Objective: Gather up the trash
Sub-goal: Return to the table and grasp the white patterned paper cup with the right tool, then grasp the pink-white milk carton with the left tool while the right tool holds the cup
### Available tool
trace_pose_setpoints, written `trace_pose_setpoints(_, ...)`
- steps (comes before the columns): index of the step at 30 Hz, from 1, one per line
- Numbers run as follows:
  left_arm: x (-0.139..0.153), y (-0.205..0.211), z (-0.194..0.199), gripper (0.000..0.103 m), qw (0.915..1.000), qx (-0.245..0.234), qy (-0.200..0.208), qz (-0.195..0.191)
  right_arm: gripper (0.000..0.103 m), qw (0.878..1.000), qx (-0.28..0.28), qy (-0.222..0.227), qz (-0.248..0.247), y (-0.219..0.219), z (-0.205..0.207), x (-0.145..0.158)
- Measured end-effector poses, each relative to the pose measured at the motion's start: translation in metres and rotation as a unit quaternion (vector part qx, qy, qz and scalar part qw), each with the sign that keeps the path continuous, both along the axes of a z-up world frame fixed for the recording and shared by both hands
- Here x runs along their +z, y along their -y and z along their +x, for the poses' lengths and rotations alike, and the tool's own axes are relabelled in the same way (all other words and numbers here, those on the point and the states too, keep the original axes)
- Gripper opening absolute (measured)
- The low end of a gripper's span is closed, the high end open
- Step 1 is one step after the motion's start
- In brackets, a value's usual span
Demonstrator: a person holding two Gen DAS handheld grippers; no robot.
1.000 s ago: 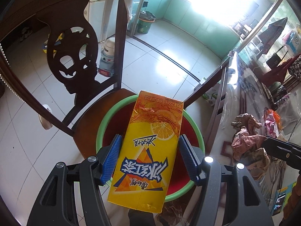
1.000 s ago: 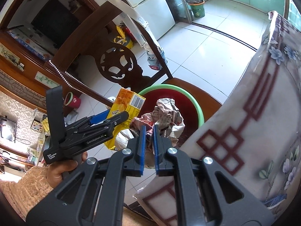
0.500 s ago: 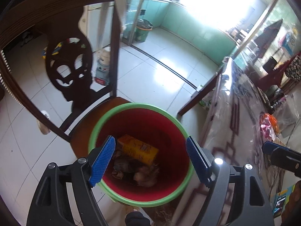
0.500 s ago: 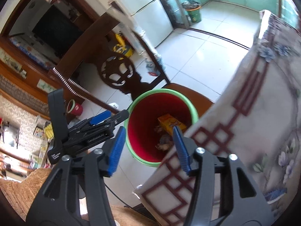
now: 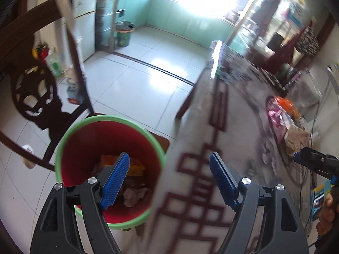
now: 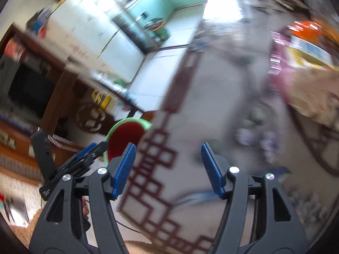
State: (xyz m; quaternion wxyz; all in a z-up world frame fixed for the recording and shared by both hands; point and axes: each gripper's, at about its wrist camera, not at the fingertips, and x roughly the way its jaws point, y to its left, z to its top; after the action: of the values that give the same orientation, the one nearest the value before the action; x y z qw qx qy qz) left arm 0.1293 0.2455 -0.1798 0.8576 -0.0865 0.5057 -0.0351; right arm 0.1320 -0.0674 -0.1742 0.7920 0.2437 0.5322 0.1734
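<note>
A red bucket with a green rim (image 5: 70, 131) stands on a wooden chair and holds a yellow drink carton (image 5: 135, 166) and crumpled paper (image 5: 133, 195). My left gripper (image 5: 169, 177) is open and empty, over the bucket's right rim and the table edge. My right gripper (image 6: 167, 169) is open and empty above the table corner; the bucket (image 6: 125, 131) lies to its left. Pink and orange wrappers (image 5: 279, 112) and crumpled paper (image 5: 296, 137) lie on the table, blurred in the right wrist view (image 6: 303, 48).
The table (image 5: 233, 131) has a grey cloth with a dark red pattern. A carved wooden chair back (image 5: 34, 93) rises left of the bucket. A green bin (image 5: 124, 35) stands far off on the tiled floor.
My left gripper let go of the carton and my right gripper let go of the crumpled paper; both fell into the bucket. Both grippers opened and swung right toward the table.
</note>
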Motion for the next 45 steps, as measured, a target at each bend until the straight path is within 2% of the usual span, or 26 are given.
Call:
trace_pose_setpoints(2,0.002,0.021,-0.001,0.074,0.9999,-0.017,0.003,0.003,0.063,1.0,-0.02,-0.001,-0.012,0.024,-0.005,-0.004)
trace_pose_setpoints(6,0.008,0.06,-0.004,0.074,0.9991,-0.041,0.01,0.004,0.065,0.993,-0.039,0.019,-0.107,0.092,-0.01,-0.008)
trace_pose_setpoints(9,0.016,0.086,-0.008,0.075,0.9988,-0.045,0.017,-0.008,0.071,0.987,-0.032,0.018,-0.157,0.147,-0.006,-0.014)
trace_pose_setpoints(13,0.027,0.124,-0.011,0.078,0.9982,-0.051,0.03,-0.012,0.08,0.982,0.0,0.004,-0.191,0.198,0.008,-0.03)
trace_pose_setpoints(16,0.038,0.16,-0.015,0.086,0.9962,-0.067,0.055,0.009,0.081,0.977,0.054,-0.015,-0.206,0.206,0.021,-0.05)
trace_pose_setpoints(19,0.047,0.191,-0.019,0.088,0.9923,-0.095,0.074,0.03,0.085,0.969,0.12,-0.008,-0.217,0.2,0.023,-0.063)
trace_pose_setpoints(21,0.051,0.215,-0.021,0.088,0.9886,-0.115,0.083,0.05,0.086,0.959,0.163,0.007,-0.232,0.189,0.026,-0.071)
trace_pose_setpoints(24,0.059,0.24,-0.021,0.088,0.9838,-0.136,0.093,0.071,0.087,0.943,0.192,0.024,-0.271,0.176,0.026,-0.077)
trace_pose_setpoints(25,0.061,0.246,-0.02,0.088,0.9825,-0.141,0.097,0.074,0.079,0.94,0.199,0.027,-0.276,0.173,0.025,-0.078)
trace_pose_setpoints(26,0.063,0.254,-0.019,0.088,0.9813,-0.146,0.1,0.076,0.063,0.939,0.203,0.028,-0.277,0.172,0.024,-0.079)
trace_pose_setpoints(28,0.067,0.267,-0.017,0.088,0.9784,-0.159,0.104,0.081,0.056,0.942,0.209,0.024,-0.261,0.172,0.019,-0.083)
trace_pose_setpoints(31,0.069,0.287,-0.012,0.089,0.974,-0.181,0.104,0.087,0.053,0.954,0.193,0.02,-0.228,0.181,0.01,-0.083)
trace_pose_setpoints(35,0.065,0.312,-0.005,0.089,0.963,-0.217,0.111,0.114,0.053,0.981,0.138,0.001,-0.137,0.212,-0.014,-0.083)
trace_pose_setpoints(38,0.058,0.334,0.002,0.089,0.9522,-0.253,0.111,0.13,0.052,0.994,0.079,-0.02,-0.074,0.241,-0.04,-0.085)
trace_pose_setpoints(41,0.047,0.357,0.008,0.095,0.9413,-0.291,0.112,0.129,0.052,0.998,0.029,-0.039,-0.033,0.263,-0.062,-0.089)
trace_pose_setpoints(45,0.019,0.389,0.019,0.095,0.9211,-0.353,0.093,0.136,0.052,0.998,-0.028,-0.057,0.012,0.292,-0.089,-0.091)
